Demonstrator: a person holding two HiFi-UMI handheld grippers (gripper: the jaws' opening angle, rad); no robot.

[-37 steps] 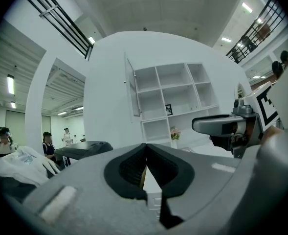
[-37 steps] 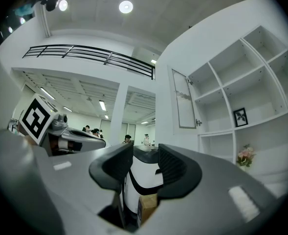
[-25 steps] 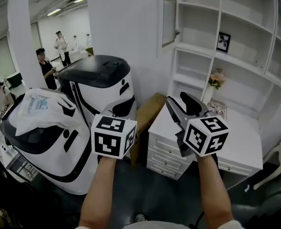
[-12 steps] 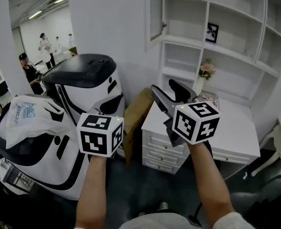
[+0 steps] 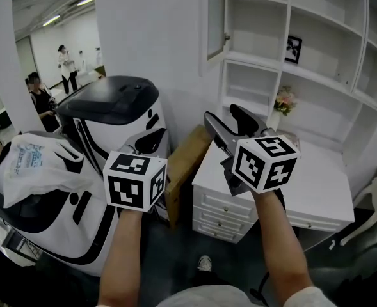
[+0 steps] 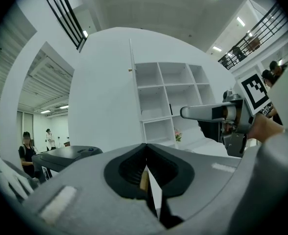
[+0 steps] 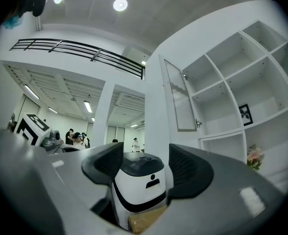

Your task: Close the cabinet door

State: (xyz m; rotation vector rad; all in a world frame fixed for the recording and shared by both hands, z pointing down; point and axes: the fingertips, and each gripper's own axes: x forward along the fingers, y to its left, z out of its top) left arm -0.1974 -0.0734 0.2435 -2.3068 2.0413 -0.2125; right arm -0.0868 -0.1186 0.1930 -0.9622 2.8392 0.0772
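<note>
The white cabinet door (image 5: 216, 18) stands open at the top left of the shelf unit (image 5: 316, 50), with a small knob (image 5: 227, 38) on its edge. In the right gripper view the door (image 7: 180, 98) hangs ahead and above. My right gripper (image 5: 226, 121) is held well below the door and apart from it. Its jaws have just been opening and now stand wide with nothing between them. My left gripper (image 5: 144, 142) is further left, in front of the white machine, with its jaws shut and empty. The left gripper view shows the door (image 6: 132, 84) edge-on.
Two large white and black machines (image 5: 114, 123) fill the left, one with a plastic bag (image 5: 31, 165) on it. A cardboard box (image 5: 185, 162) leans between them and a white drawer desk (image 5: 316, 187). On the shelves are flowers (image 5: 283, 101) and a framed picture (image 5: 294, 48). People (image 5: 65, 59) stand at the back left.
Both grippers have shifted a little left in the head view, level with each other. The right jaws stand wider apart than one second ago. The door has not moved.
</note>
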